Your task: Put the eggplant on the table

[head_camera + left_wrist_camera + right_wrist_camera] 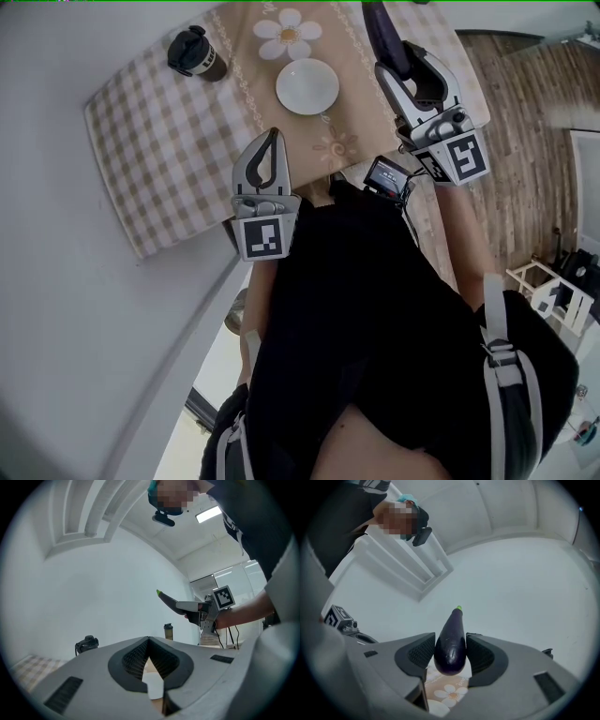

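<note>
1. Two grippers are in play, and only the right gripper [406, 61] carries anything: its jaws stand fairly wide, pads pressed on either flank of the eggplant [450, 641]. They grip its thick end, probably because that end fills the gap and should slip least.
2. Its slim, green-tipped stem end points away from the jaws and slightly upward, so the eggplant hangs in the air. It hovers above and just right of the white plate [307, 86] in the head view and touches nothing.
3. The left gripper [273, 136] has its jaws tip to tip with nothing between them. It hovers on the person's side of the plate, apparently kept clear because one gripper is enough for this job.
4. Beyond the plate a floral runner [291, 33] crosses the table [159, 122]; a dark lidded cup [195, 52] stands well left of the plate.
5. Placing is not yet done. Bare cloth right of the plate looks the likeliest spot, and lowering the eggplant flat should stop it rolling.
</note>
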`<state>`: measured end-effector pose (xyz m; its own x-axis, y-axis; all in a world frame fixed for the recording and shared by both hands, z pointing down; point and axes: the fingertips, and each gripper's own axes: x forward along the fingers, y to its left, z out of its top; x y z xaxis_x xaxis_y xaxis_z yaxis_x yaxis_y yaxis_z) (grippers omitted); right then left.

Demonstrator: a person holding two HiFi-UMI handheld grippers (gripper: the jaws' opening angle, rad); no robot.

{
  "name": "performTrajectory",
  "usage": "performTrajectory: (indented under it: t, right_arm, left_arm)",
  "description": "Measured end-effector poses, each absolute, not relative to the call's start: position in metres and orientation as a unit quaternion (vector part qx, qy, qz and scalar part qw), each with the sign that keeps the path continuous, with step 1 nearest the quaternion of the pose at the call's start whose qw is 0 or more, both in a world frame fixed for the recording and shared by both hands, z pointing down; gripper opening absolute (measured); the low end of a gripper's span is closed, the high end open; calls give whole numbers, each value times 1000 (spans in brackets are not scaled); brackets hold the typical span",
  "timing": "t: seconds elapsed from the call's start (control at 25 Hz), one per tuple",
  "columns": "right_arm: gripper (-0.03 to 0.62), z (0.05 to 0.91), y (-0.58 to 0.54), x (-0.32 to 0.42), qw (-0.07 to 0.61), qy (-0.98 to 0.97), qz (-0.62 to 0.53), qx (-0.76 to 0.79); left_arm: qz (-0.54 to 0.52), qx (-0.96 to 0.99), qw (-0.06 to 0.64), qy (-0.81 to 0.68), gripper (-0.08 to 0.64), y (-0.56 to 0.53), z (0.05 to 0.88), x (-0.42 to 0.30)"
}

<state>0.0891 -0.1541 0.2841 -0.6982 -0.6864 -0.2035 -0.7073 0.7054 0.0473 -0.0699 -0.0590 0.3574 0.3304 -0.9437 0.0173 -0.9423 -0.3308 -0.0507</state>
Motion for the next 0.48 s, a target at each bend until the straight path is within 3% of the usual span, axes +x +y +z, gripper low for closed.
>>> performTrajectory:
  t: [0.48]
  right_arm:
    - [215, 297, -169, 81, 59, 920, 63, -383]
  left_arm:
    - [-22, -816, 2, 577, 3, -67, 367, -78]
